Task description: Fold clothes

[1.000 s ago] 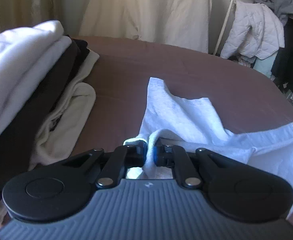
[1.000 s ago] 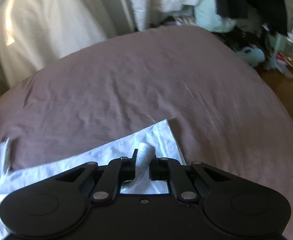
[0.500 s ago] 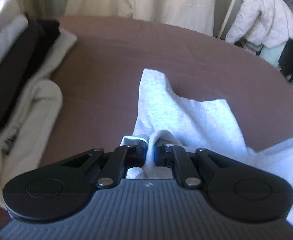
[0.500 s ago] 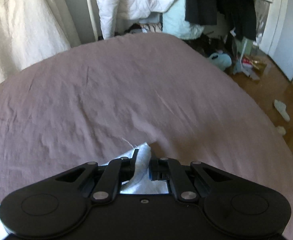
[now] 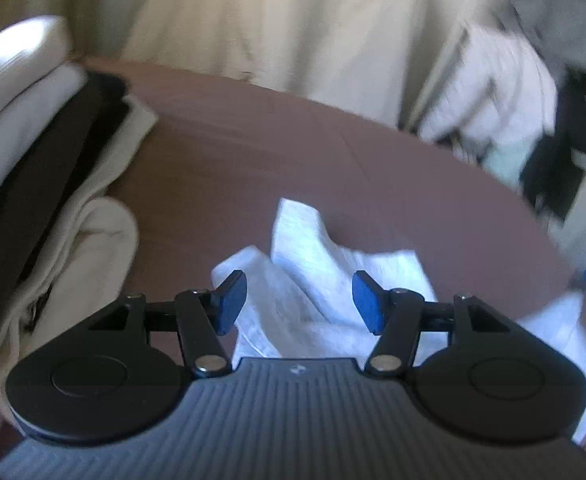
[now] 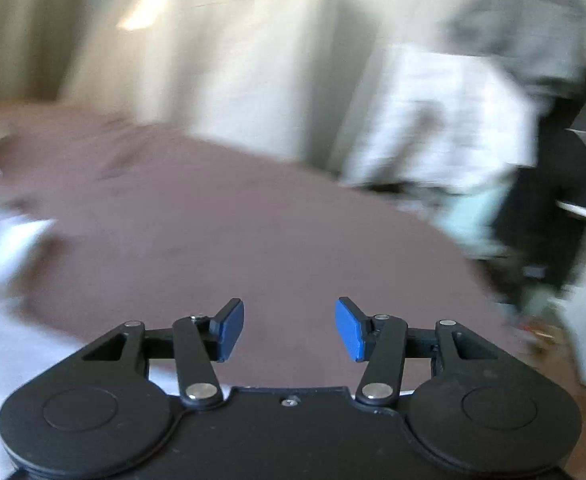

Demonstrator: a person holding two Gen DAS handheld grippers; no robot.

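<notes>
Step in hand: both tongs have just been opening, letting the white garment (image 5: 325,280) go; a judgement, the release that closes one fold and leads to regrasping for the next
Left tongs (image 5: 299,300): blue pads apart and bare; the rumpled white cloth lies below and between them, not pinched
Right tongs (image 6: 289,330): pads apart with nothing between them, only the bed cover (image 6: 253,220) beneath; the garment shows as a white blur at the left edge (image 6: 1,240)
Doing it well: probably let the cloth settle flat before lifting away, so no pad drags a layer; then pick clean edges or corners rather than the bunched ridge in the middle, and smooth that ridge first, or the next fold sets crooked
Where the garment is: on the bed, near the left tongs, partly crumpled, one pointed flap lying away from the camera
Surface: brown-mauve bed cover, soft and faintly creased; it may give under pressure
Room: a stack of folded clothes (image 5: 33,152), white, black and cream, on the bed at left; pale curtain (image 5: 293,20) behind; a white quilted jacket (image 5: 493,92) and dark garments hanging at right; both views blurred
</notes>
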